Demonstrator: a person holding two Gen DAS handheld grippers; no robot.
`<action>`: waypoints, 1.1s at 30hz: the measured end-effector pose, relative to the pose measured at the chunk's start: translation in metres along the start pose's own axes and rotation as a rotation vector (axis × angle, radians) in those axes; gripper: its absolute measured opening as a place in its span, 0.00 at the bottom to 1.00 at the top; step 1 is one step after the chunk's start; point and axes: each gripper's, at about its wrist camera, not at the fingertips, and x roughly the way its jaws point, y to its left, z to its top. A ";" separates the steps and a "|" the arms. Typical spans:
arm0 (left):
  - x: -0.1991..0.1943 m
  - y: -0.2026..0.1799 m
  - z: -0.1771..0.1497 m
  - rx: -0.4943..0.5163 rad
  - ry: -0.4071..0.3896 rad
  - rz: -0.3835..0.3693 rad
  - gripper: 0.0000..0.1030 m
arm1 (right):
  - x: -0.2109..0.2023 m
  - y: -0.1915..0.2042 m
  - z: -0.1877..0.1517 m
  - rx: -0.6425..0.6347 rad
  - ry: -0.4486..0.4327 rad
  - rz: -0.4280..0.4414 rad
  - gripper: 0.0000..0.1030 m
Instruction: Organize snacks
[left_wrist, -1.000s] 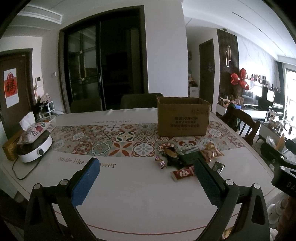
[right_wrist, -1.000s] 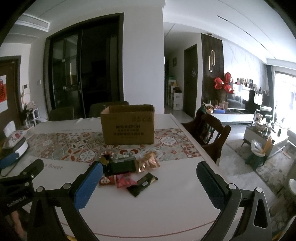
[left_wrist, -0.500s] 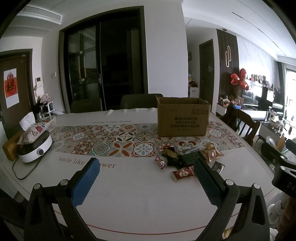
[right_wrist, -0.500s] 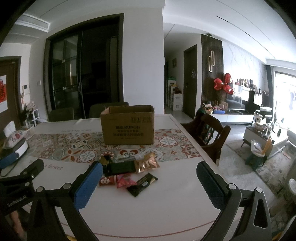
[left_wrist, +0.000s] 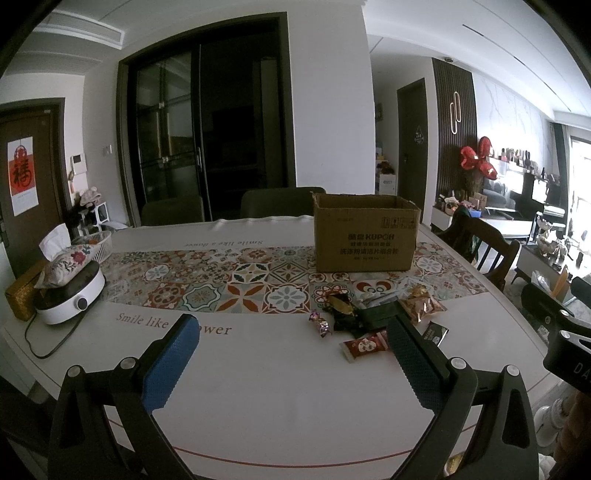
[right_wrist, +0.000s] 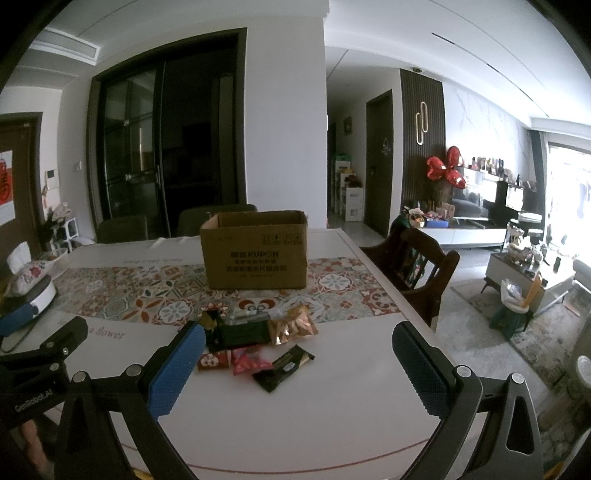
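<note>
Indoors, a white table (left_wrist: 258, 387) is seen, crossed by a patterned tile runner (left_wrist: 221, 280), in a dining room with dark glass doors beyond. An open cardboard box (left_wrist: 365, 240) stands on the runner's far right part. The snack packets (right_wrist: 255, 343) are heaped near the box, on the near side of it, partly on the runner's edge. Both claws are held released and empty: the left gripper (left_wrist: 291, 354) above bare tabletop left of the heap, the right gripper (right_wrist: 295, 354) just near the heap. Only the left view shows a white cooker (left_wrist: 70, 295) with a tissue pouch (left_wrist: 62, 262) at the far left; only the right view shows a pink packet (right_wrist: 249, 363) and a wooden chair (right_wrist: 421, 273) beside the table's right edge. Bare tabletop lies near both claws.
</note>
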 end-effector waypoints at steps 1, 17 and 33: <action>0.000 0.000 0.000 0.000 0.000 0.000 1.00 | 0.000 0.000 -0.001 0.000 -0.001 0.000 1.00; 0.000 0.000 0.000 0.000 0.001 -0.005 1.00 | 0.000 0.000 -0.001 0.000 -0.001 0.000 1.00; 0.044 -0.010 0.001 0.075 0.062 -0.101 0.92 | 0.042 0.014 -0.005 -0.041 0.110 0.081 1.00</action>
